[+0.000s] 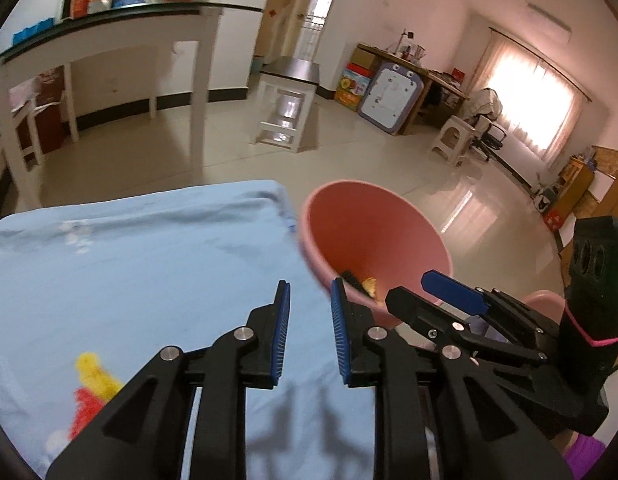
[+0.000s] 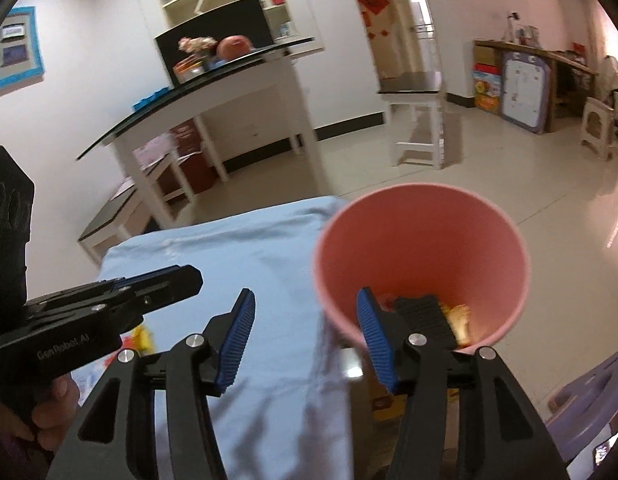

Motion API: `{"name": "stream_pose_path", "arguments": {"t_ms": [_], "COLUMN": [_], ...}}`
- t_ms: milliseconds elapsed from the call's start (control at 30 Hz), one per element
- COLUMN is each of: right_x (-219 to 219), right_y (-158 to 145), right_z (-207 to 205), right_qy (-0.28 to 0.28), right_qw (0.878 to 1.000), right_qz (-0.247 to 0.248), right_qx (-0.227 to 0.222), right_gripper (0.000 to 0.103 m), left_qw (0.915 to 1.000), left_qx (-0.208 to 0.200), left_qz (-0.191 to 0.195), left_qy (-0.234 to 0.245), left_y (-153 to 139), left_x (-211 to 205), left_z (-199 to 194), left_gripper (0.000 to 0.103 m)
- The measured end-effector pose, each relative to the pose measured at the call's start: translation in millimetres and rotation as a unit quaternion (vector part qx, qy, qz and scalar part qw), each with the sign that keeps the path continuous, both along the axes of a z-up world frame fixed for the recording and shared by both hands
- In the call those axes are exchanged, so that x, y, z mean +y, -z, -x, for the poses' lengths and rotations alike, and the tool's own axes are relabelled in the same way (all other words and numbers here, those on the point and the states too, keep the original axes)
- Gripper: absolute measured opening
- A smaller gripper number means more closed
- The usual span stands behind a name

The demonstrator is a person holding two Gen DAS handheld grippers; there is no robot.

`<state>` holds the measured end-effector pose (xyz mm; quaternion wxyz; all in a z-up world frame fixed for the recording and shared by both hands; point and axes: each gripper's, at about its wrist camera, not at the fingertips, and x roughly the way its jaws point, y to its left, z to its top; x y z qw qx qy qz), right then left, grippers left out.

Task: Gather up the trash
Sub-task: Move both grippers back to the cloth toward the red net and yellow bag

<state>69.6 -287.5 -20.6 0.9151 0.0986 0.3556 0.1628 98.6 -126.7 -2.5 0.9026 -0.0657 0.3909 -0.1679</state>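
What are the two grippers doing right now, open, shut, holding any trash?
Left gripper: open, nothing between its pads, over the blue cloth.
Right gripper: open, empty, at the near rim of the pink bin.

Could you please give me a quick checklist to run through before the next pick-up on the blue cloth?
1. Left hand-held gripper open and empty: ok.
2. Right hand-held gripper open and empty: ok.
3. Pink bin beside the blue cloth, mouth unobstructed: ok.
4. Bin has room left: ok, only a few pieces at the bottom.
5. Yellow and red trash left on the cloth: not ok.
6. What that trash is: cannot tell, blurred.
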Motion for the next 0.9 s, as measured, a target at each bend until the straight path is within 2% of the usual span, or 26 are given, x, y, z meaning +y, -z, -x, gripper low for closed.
{"name": "stream_pose_path", "arguments": {"t_ms": [300, 367, 467, 633, 700, 767, 800, 900], "right_x": [61, 71, 84, 99, 103, 102, 102, 102], "right_y": [4, 7, 11, 19, 21, 23, 24, 27], "right_z": [25, 30, 37, 45, 48, 48, 49, 49], "right_qy": [-0.078, -0.095, -0.112, -0.137, -0.144, -0.149, -0.150, -0.154], "right_qw": [0.997, 0.995, 0.993, 0.990, 0.989, 0.988, 0.988, 0.987], "right_qz": [0.000, -0.002, -0.003, -0.002, -0.002, -0.002, -0.002, -0.004], "right_qx": [0.014, 0.021, 0.025, 0.035, 0.039, 0.039, 0.039, 0.042], "right_gripper": [0.052, 0.044, 0.040, 0.037, 0.037, 0.037, 0.037, 0.037], "left_qw": [0.9954, 0.9926, 0.9887, 0.9841, 0.9819, 0.9788, 0.9773, 0.9714], "left_qx": [-0.003, 0.001, 0.017, 0.062, 0.092, 0.117, 0.124, 0.147], "left_qz": [-0.035, -0.045, -0.050, -0.032, 0.000, 0.031, 0.040, 0.069], "left_qy": [-0.089, -0.112, -0.141, -0.163, -0.166, -0.165, -0.167, -0.173], "left_y": [-3, -1, 8, 28, 39, 49, 52, 59], "left_x": [87, 104, 125, 149, 155, 159, 158, 160], "left_z": [53, 65, 84, 104, 106, 106, 105, 95], "left_gripper": [0.021, 0.021, 0.021, 0.021, 0.022, 0.025, 0.031, 0.038]}}
